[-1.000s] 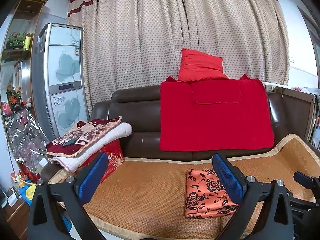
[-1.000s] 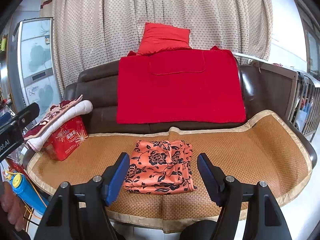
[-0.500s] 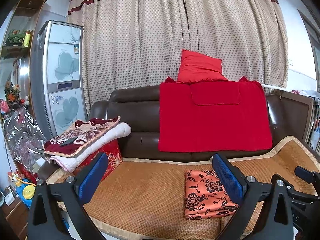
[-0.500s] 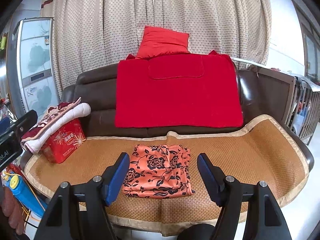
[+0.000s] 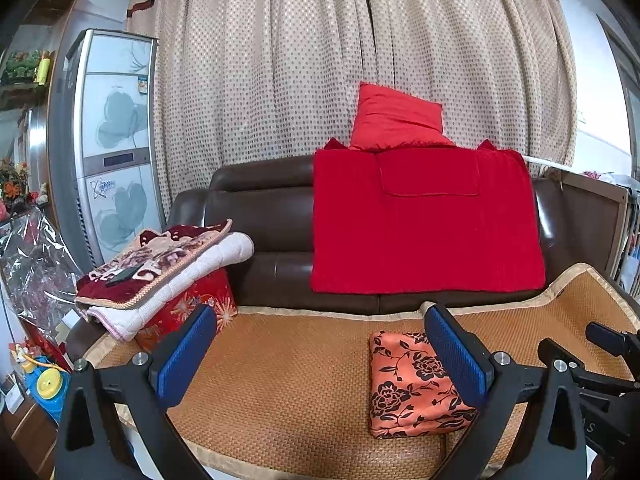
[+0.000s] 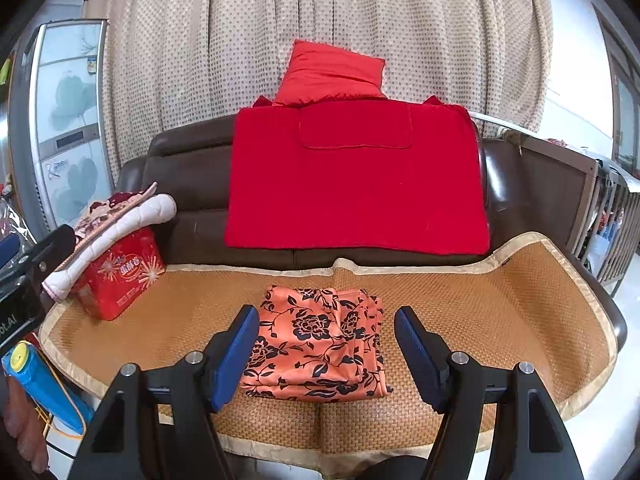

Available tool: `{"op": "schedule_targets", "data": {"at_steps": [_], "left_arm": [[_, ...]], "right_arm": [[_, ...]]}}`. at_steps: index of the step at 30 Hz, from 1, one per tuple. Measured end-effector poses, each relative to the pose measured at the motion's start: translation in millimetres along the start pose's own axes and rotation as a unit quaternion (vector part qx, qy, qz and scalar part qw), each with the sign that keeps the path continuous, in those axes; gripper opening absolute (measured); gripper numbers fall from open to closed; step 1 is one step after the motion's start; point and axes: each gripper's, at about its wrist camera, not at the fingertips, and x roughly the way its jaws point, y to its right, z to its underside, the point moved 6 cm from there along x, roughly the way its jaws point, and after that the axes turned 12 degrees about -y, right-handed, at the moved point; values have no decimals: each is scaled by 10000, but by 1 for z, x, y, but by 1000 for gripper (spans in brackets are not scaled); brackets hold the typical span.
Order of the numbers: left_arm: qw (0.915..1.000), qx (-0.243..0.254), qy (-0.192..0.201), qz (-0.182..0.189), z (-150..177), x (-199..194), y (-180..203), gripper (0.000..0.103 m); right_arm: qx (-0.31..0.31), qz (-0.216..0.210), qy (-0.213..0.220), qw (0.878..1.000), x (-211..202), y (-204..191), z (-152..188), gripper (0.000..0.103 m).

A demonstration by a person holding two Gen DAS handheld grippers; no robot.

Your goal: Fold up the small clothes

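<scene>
The orange floral garment [image 6: 316, 344] lies already folded into a compact rectangle on the woven mat [image 6: 500, 304] that covers the sofa seat, toward the near edge and roughly at its middle. Both tools are empty. The right tool [image 6: 322, 356] hangs above the near side of the garment with its jaws wide apart and nothing between the pads; the left tool [image 5: 320, 354] is also spread open, off to the garment's left, over bare mat.

The fold looks finished, so the step in hand is probably tidying or clearing away. To do it well, each tool should approach low and take a whole stacked edge rather than one layer, since the right side shows several loose layers that could slide apart. The fabric looks thin and slippery, so a lift from both ends would keep the stack square.

The mat is flat and lightly textured. Behind it stands a dark leather sofa back [image 6: 192, 200] draped with a red blanket [image 6: 356, 180], a red cushion [image 6: 332, 74] on top. At the far left a red box [image 6: 120, 276] carries folded quilts [image 5: 160, 264]. Dotted curtains [image 6: 240, 40] hang behind.
</scene>
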Motion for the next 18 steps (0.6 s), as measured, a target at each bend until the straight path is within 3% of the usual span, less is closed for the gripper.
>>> {"op": "schedule_targets", "data": {"at_steps": [18], "left_arm": [[9995, -70, -291, -44, -7, 52, 9, 103]], "right_arm": [[-40, 53, -159, 9999, 47, 10, -25, 74]]}}
